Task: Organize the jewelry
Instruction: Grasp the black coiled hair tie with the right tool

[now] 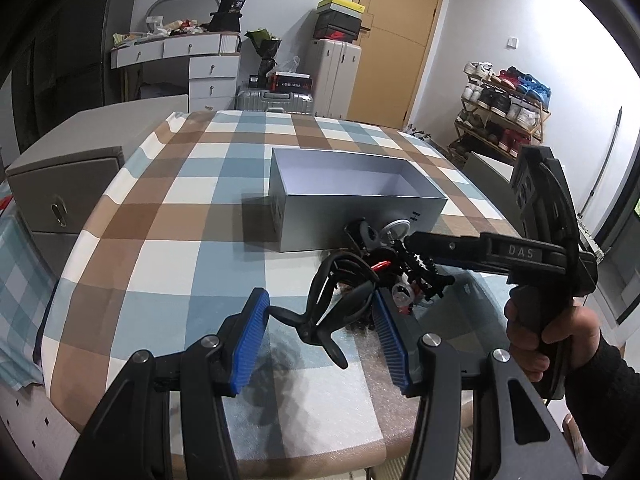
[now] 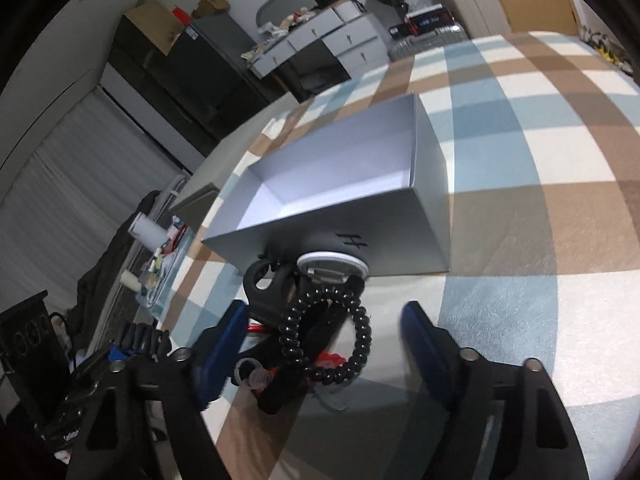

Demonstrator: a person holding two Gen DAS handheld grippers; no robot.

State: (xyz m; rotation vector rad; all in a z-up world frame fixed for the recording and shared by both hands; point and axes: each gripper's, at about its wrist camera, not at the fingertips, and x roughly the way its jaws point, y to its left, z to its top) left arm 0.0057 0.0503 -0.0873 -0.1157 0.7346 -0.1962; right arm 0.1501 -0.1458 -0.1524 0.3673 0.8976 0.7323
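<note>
My left gripper (image 1: pixel 320 320) is shut on a black claw hair clip (image 1: pixel 328 308), which spans its two blue pads a little above the checked tablecloth (image 1: pixel 180 240). Just beyond lies a pile of accessories (image 1: pixel 404 280) against the front wall of an open silver-grey box (image 1: pixel 352 196). My right gripper (image 1: pixel 412 252) reaches into that pile from the right. In the right wrist view my right gripper (image 2: pixel 326 344) stands open around a black spiral hair tie (image 2: pixel 340 336), and its pads are clear of it. A round white case (image 2: pixel 332 266) and another black clip (image 2: pixel 266 284) lean against the box (image 2: pixel 428 220).
A hand in a dark sleeve (image 1: pixel 536 340) holds the right gripper's handle. A grey cabinet (image 1: pixel 68 196) stands left of the table, a shoe rack (image 1: pixel 504 112) at the far right. A foam sheet (image 1: pixel 320 400) covers the table's near edge.
</note>
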